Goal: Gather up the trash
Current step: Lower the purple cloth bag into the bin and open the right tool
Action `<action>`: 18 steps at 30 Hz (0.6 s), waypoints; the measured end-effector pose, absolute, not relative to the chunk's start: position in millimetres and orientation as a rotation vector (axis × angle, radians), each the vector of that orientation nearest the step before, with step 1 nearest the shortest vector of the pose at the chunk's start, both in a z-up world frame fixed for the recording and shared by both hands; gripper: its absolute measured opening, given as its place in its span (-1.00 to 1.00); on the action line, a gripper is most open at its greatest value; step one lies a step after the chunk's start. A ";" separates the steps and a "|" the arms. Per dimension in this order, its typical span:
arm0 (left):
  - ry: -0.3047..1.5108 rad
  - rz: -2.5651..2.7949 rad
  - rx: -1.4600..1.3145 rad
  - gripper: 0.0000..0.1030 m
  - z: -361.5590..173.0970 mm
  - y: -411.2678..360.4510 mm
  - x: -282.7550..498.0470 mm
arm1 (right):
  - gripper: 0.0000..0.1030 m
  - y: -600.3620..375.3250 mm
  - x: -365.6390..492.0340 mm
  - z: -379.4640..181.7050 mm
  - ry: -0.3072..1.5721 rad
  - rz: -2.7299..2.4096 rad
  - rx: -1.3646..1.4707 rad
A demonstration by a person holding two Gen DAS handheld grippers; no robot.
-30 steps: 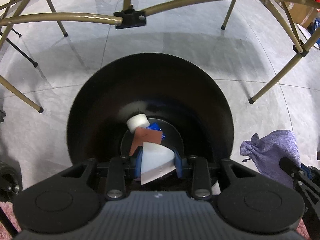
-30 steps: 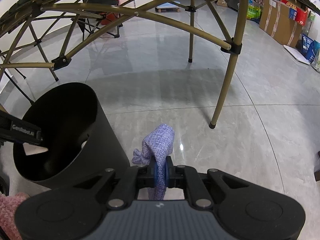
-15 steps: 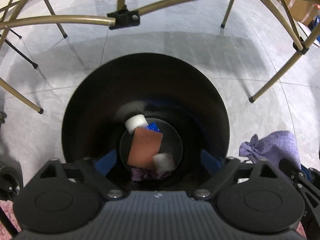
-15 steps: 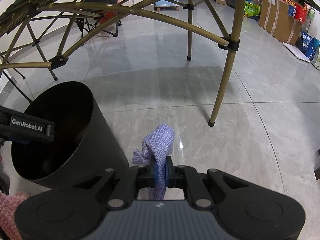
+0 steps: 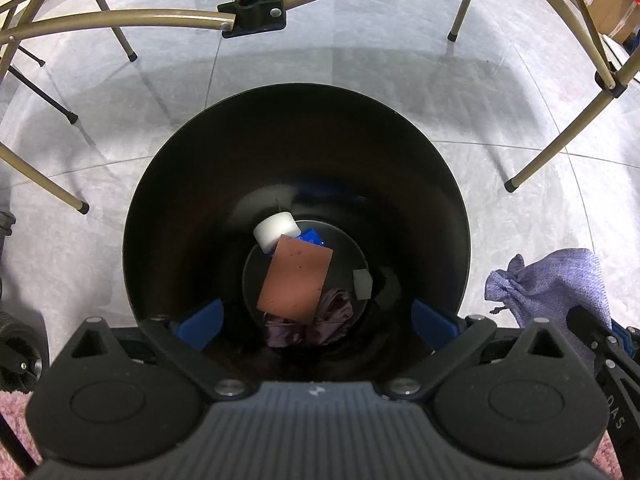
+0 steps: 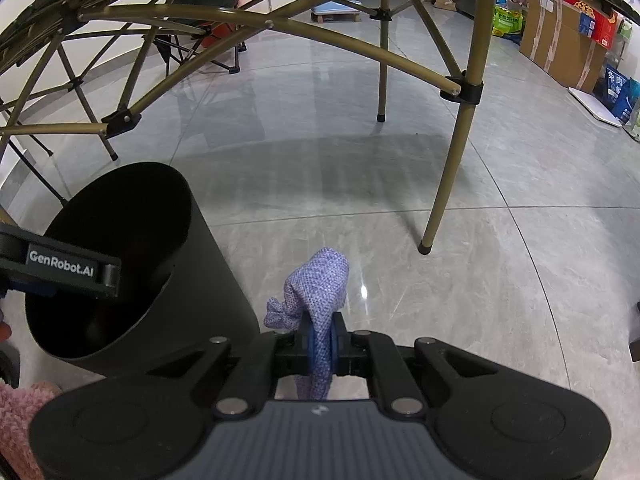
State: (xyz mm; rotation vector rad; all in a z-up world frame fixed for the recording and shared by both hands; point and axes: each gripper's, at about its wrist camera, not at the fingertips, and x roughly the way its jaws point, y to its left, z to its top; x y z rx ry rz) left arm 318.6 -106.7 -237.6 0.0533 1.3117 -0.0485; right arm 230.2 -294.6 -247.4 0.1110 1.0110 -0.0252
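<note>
Glossy grey floor tiles [image 6: 460, 248] run under everything you see. Nearest you, your left gripper [image 5: 316, 322] hangs over the round black plastic bin [image 5: 168, 208] and its jaws are opening, nothing between them. On the bin's bottom lie a reddish-brown card [image 5: 296, 280], a white cylinder [image 5: 275, 231], a small grey piece [image 5: 362, 283] and crumpled purple fabric [image 5: 316, 322]. Right of the bin, your right gripper [image 6: 322, 344] pinches the lilac woven cloth pouch [image 6: 320, 284] above the floor. Farther off stand olive-gold tubular table legs [image 6: 452, 168], and at the far right, cardboard boxes [image 6: 560, 44].
</note>
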 end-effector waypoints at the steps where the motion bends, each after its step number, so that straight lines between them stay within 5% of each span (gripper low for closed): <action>1: 1.311 -0.047 0.054 1.00 -237.6 -106.5 318.4 | -0.85 -294.6 230.2 -247.6 1.011 -0.025 0.111; 18: 1.282 -0.028 0.052 1.00 -228.2 -91.4 311.4 | -0.85 -291.0 223.1 -229.0 0.971 0.005 0.114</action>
